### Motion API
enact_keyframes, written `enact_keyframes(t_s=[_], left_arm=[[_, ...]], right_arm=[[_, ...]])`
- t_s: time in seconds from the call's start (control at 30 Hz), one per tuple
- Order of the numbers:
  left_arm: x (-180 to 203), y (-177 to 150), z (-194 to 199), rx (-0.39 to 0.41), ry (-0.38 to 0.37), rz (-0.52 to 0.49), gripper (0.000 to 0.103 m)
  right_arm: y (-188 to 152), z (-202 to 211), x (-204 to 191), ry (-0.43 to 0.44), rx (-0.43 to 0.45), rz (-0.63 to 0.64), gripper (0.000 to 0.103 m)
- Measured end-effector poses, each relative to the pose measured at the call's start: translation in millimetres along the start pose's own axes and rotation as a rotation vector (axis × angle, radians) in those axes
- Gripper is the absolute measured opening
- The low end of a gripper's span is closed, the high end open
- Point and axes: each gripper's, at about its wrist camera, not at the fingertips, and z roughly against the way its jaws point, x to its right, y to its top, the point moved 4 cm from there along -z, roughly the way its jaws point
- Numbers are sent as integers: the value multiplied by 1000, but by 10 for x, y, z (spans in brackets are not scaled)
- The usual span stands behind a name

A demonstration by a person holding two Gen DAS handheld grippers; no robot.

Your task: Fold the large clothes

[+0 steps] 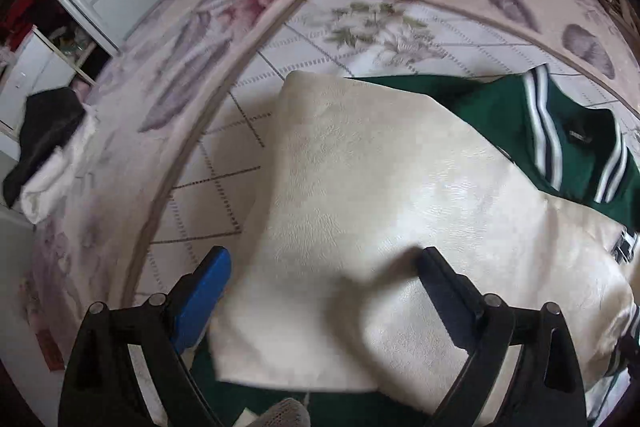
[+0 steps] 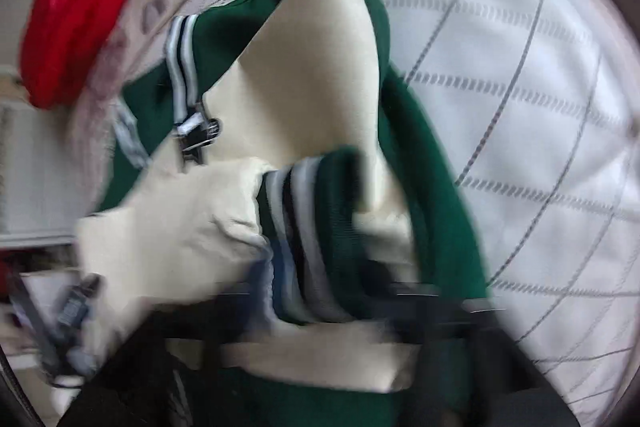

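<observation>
Jacket (image 1: 400, 187), green with cream leather-look sleeves and striped ribbing, is lying on the bed (image 1: 180, 75) under the wide-open, empty left gripper (image 1: 324, 279). Right wrist view, blurred: right gripper (image 2: 320, 291) is pinching the striped cuff (image 2: 304, 227).

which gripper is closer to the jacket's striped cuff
Right. The right gripper sits at the striped cuff, apparently pinching it; blur hides the pads. The left gripper hovers open over the cream sleeve.
</observation>
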Motion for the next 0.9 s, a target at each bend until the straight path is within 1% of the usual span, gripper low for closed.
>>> enact_keyframes(t_s=[0.07, 0.13, 0.2, 0.23, 0.27, 0.3, 0.33, 0.37, 0.4, 0.43, 0.47, 0.5, 0.53, 0.57, 0.6, 0.63, 0.67, 0.7, 0.8, 0.83, 0.87, 0.9], left_arm=[[50, 38, -3, -16, -26, -16, 97], [125, 91, 110, 11, -62, -41, 97], [190, 102, 174, 44, -69, -70, 97], [235, 95, 139, 46, -79, -80, 97], [262, 103, 82, 40, -81, -83, 97], [287, 105, 17, 38, -70, -90, 100], [339, 102, -76, 39, -52, -112, 103], [391, 100, -175, 34, -20, -143, 103], [418, 102, -246, 29, 13, -166, 103], [427, 103, -241, 33, 16, -172, 103], [410, 105, -215, 33, 8, -171, 103], [378, 105, -147, 28, -12, -165, 103], [340, 102, -93, 26, -25, -158, 103], [264, 74, 42, 28, -48, -137, 103], [180, 12, 210, 34, -68, -120, 103], [121, -55, 322, 35, -80, -114, 103], [44, -194, 492, 34, -90, -113, 103], [-37, -366, 627, 26, -92, -122, 103], [-197, -960, 809, -44, -85, -175, 103], [-241, -1235, 815, -82, -78, -203, 103], [-277, -1568, 776, -141, -71, -238, 103], [-309, -1911, 698, -214, -76, -265, 103]], right_arm=[[-21, 119, -121, -19, 65, 43, 13], [-16, 366, -274, -53, 179, 108, 12], [14, 654, -398, -91, 309, 153, 11], [61, 713, -396, -111, 343, 150, 11], [89, 719, -365, -129, 358, 137, 11], [137, 673, -310, -142, 345, 119, 12], [209, 552, -241, -147, 311, 92, 12], [247, 379, -181, -154, 257, 73, 12], [269, 184, -144, -167, 182, 77, 14], [261, 22, -126, -179, 113, 84, 18], [253, -60, -115, -192, 71, 80, 25], [243, -55, -134, -194, 59, 76, 39], [213, -8, -156, -191, 47, 79, 46], [154, 76, -182, -170, 35, 79, 56], [83, 174, -209, -145, 34, 73, 58], [-25, 297, -224, -120, 39, 71, 59], [-216, 439, -267, -90, 36, 83, 61], [-344, 486, -288, -76, 25, 95, 61], [-1081, 609, -347, -38, -80, 124, 61], [-1460, 610, -367, -19, -143, 121, 61], [-1751, 583, -377, -8, -189, 120, 61], [-2158, 521, -392, 5, -262, 118, 61]])
